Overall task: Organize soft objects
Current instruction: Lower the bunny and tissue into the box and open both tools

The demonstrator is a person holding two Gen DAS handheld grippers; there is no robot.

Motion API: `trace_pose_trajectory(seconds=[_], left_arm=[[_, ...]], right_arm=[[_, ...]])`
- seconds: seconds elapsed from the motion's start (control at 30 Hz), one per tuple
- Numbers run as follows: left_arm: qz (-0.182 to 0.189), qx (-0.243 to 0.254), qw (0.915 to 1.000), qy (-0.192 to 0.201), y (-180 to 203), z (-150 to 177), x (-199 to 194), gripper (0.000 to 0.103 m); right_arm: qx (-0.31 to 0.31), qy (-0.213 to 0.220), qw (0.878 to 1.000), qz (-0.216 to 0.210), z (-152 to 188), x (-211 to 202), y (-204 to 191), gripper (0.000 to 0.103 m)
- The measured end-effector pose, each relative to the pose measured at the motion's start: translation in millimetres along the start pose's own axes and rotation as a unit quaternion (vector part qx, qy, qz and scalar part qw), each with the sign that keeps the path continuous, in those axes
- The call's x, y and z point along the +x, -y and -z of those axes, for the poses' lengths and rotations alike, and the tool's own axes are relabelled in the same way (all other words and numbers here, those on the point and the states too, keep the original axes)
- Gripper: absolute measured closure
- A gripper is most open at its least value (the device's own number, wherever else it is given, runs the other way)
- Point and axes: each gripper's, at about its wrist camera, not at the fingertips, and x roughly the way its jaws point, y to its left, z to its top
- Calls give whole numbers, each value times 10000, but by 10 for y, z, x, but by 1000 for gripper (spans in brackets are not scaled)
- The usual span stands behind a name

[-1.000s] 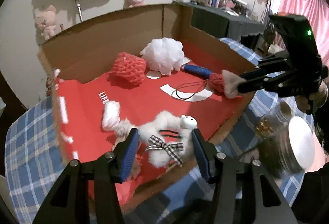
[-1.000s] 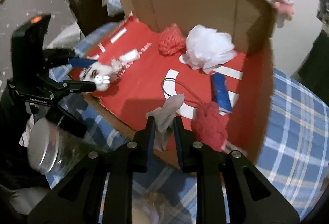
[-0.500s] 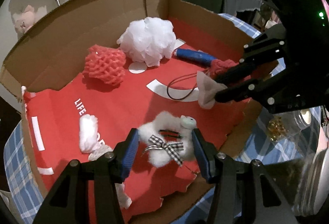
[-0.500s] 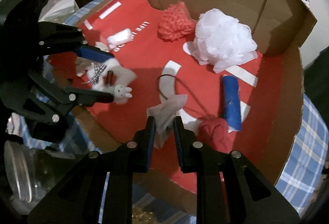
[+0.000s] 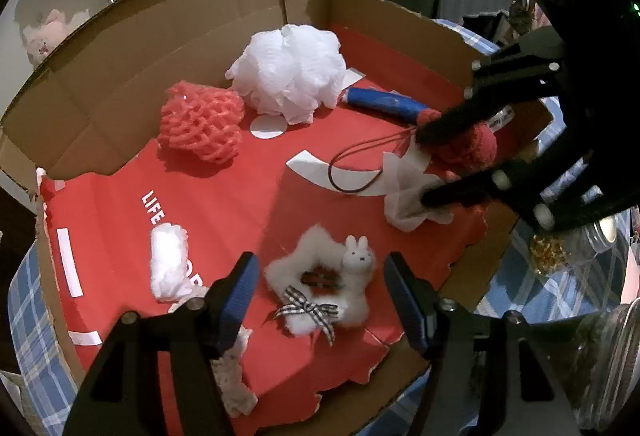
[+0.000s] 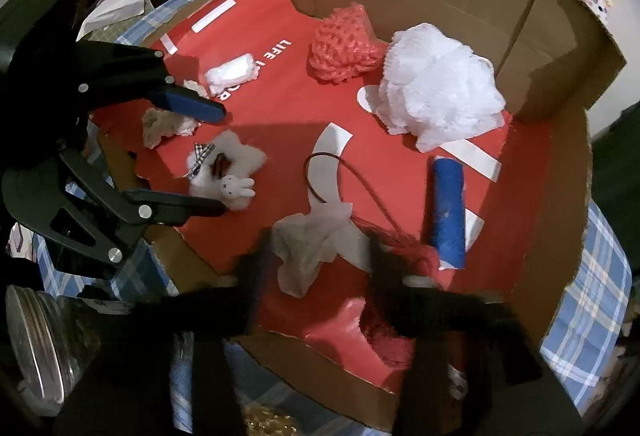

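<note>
A shallow cardboard box with a red printed floor (image 5: 248,196) sat on a blue plaid tablecloth (image 5: 24,300), its tall brown walls closing the far side and its torn low edge facing the viewer. Going left to right in the left wrist view: near the box's left edge lay a small white cotton wad (image 5: 168,260); toward the far left corner rested a coral-red foam net sleeve (image 5: 200,120); at the near edge, between the spread, blue-padded fingers of the left gripper (image 5: 318,284), lay a fluffy white plush ring with a checked bow and a tiny rabbit head (image 5: 320,288), resting free on the red floor with neither finger touching it. Against the far wall sat a big white mesh bath pouf (image 5: 290,72), and right of it a blue cylindrical roll (image 5: 380,102). Toward the right edge, the right gripper (image 6: 316,256) hovered with its jaws apart around a crumpled white tissue (image 6: 316,244), which seemed to lie loose on the floor, though motion blur made contact hard to judge; a dark red knitted ball with a thin cord loop (image 5: 468,144) lay just beside it. Judging by this, both items appeared delivered into the box, and the task looked well advanced; what remained outside could not be seen.
</note>
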Motion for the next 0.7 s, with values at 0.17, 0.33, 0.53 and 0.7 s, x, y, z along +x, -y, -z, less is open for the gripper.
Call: trace_pose_trajectory(seconds=[0.17, 0.33, 0.53, 0.7], left_arm=[[-100, -77, 9998, 172, -18, 5, -155, 28], [-278, -411, 9973, 542, -61, 38, -458, 17], [-477, -857, 9870, 1273, 21, 160, -983, 4], [-780, -1050, 9734, 1880, 189, 305, -1433, 0]], right_arm=[[54, 251, 9995, 170, 14, -188, 5, 34], [387, 519, 9973, 353, 56, -468, 49, 34], [778, 1007, 9903, 563, 206, -895, -8, 28], [1123, 1556, 9796, 593, 354, -1298, -150, 21]])
